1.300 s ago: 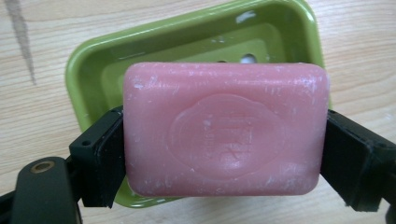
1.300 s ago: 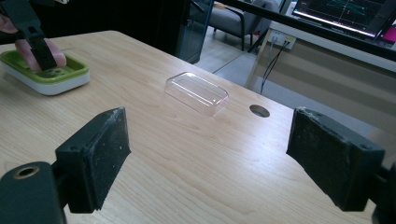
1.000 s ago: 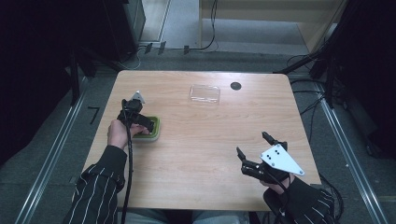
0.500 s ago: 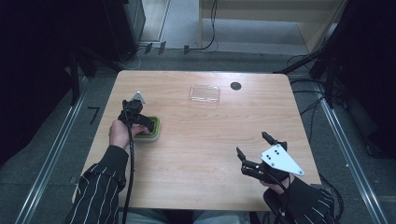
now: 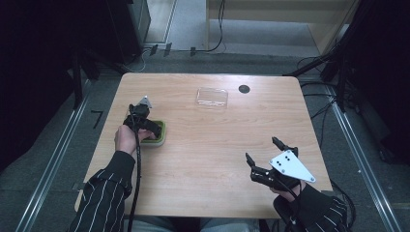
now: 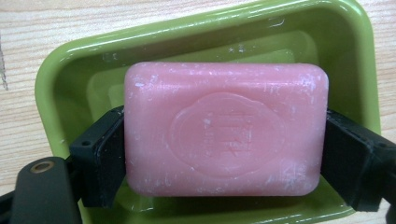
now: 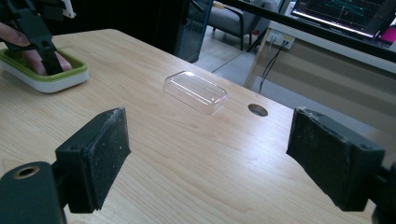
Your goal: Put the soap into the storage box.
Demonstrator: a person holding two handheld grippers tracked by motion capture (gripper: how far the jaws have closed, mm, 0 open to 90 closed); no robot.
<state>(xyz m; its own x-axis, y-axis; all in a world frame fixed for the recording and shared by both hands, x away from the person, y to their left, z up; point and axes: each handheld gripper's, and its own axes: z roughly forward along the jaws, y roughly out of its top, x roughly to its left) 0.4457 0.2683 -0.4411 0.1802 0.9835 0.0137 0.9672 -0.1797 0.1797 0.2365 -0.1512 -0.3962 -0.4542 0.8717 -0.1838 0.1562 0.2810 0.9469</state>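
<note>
Left gripper view: left gripper [image 6: 224,154] clamping pink soap [image 6: 225,128] by short ends over green dish [image 6: 60,84], likely for placing or lifting; right gripper [image 7: 210,158] spread wide, idle, lower frame.

The pink soap [image 6: 226,129] bears an embossed oval seal with lettering too worn to read; a dark "7"-like mark [image 5: 97,117] sits on the floor left of the table

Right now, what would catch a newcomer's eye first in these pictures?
The pink soap bar, clamped at both ends by the left gripper inside the green dish on the table's left side. Next, the clear plastic lid lying alone toward the far edge, and the right gripper open over bare wood.
</note>
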